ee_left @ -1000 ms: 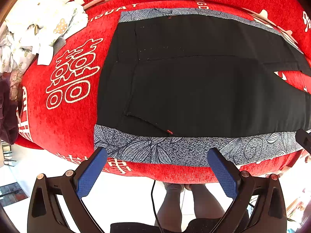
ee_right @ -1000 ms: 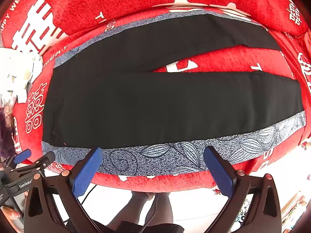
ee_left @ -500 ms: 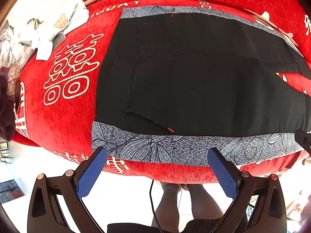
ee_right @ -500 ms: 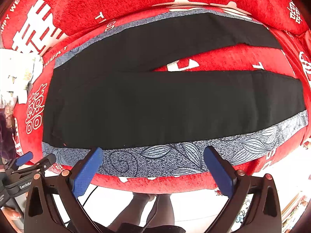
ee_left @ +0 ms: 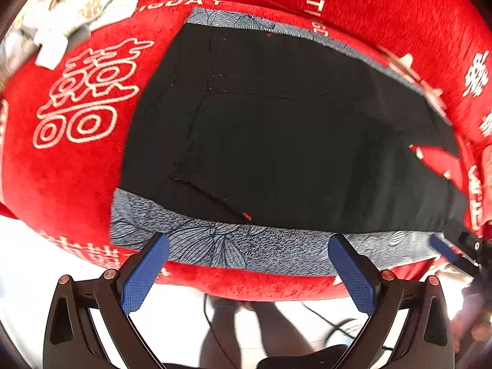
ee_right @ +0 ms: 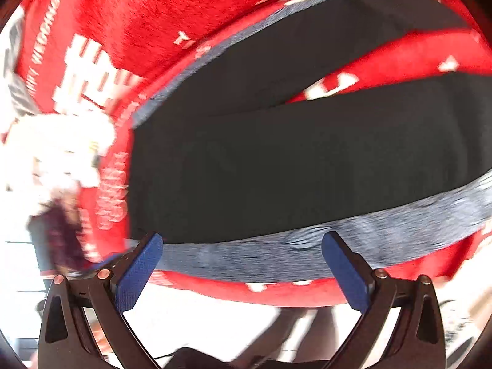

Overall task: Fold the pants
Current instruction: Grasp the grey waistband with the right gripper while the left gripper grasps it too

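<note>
Left wrist view: black pants (ee_left: 292, 141) lie flat — legs splayed — with both the left gripper (ee_left: 249, 261) and the right gripper (ee_right: 243, 261) spread wide, empty.

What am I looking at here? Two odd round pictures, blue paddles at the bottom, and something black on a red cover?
No robot here: a person holds a hand tool in each hand, each ending in a two-fingered claw with blue pads. A wide-angle camera on each tool looks forward past its fingers, hence the round, bent pictures. One picture is from the left claw, the other from the right claw; the right one is blurred. Both claws are open and hold nothing. Ahead lie black pants with grey patterned side stripes, spread flat on a red cover with white characters. The right view shows the two legs apart. A pale heap of cloth sits at the far left.
</note>
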`<action>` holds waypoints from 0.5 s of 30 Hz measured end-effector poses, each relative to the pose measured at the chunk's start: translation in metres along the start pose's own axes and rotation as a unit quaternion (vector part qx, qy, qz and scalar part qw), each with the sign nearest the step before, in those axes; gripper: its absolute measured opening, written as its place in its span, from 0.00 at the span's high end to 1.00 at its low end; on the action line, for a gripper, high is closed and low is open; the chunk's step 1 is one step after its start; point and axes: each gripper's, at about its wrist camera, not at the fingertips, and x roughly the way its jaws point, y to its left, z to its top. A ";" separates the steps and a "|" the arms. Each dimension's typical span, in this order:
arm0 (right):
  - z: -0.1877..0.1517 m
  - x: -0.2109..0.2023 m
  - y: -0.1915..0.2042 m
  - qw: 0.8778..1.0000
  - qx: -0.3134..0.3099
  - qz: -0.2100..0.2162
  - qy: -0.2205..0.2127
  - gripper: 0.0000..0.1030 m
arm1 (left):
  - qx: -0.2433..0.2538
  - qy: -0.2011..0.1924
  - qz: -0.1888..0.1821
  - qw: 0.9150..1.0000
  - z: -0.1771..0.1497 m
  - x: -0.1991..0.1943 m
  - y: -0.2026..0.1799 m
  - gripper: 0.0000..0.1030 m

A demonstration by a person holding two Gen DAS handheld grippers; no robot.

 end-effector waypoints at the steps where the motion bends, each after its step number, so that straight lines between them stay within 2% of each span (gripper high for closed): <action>1: -0.004 0.004 -0.002 0.999 0.006 0.038 0.006 0.03 | -0.001 -0.004 -0.017 1.000 -0.001 0.000 0.004 0.02; 2: -0.007 0.007 -0.003 0.998 0.008 0.060 0.013 0.05 | -0.002 -0.006 -0.035 0.999 -0.002 0.000 0.008 0.08; 3: -0.014 0.016 -0.007 0.994 0.015 0.102 0.031 0.18 | -0.002 -0.005 -0.055 0.998 -0.004 0.001 0.013 0.09; 4: -0.020 0.023 -0.011 0.991 0.024 0.122 0.046 0.29 | -0.005 -0.001 -0.072 0.997 -0.007 0.003 0.016 0.09; 7: -0.041 0.045 -0.029 0.988 0.050 0.132 0.069 0.29 | -0.027 0.015 -0.127 0.991 -0.019 0.016 0.039 0.09; 11: -0.060 0.067 -0.061 0.985 0.090 0.130 0.074 0.29 | -0.060 0.039 -0.160 0.985 -0.036 0.042 0.067 0.09; 13: -0.059 0.071 -0.071 0.983 0.106 0.133 0.073 0.29 | -0.079 0.054 -0.174 0.980 -0.043 0.054 0.079 0.09; 15: -0.057 0.075 -0.080 0.977 0.126 0.157 0.065 0.29 | -0.095 0.057 -0.185 0.976 -0.046 0.063 0.086 0.09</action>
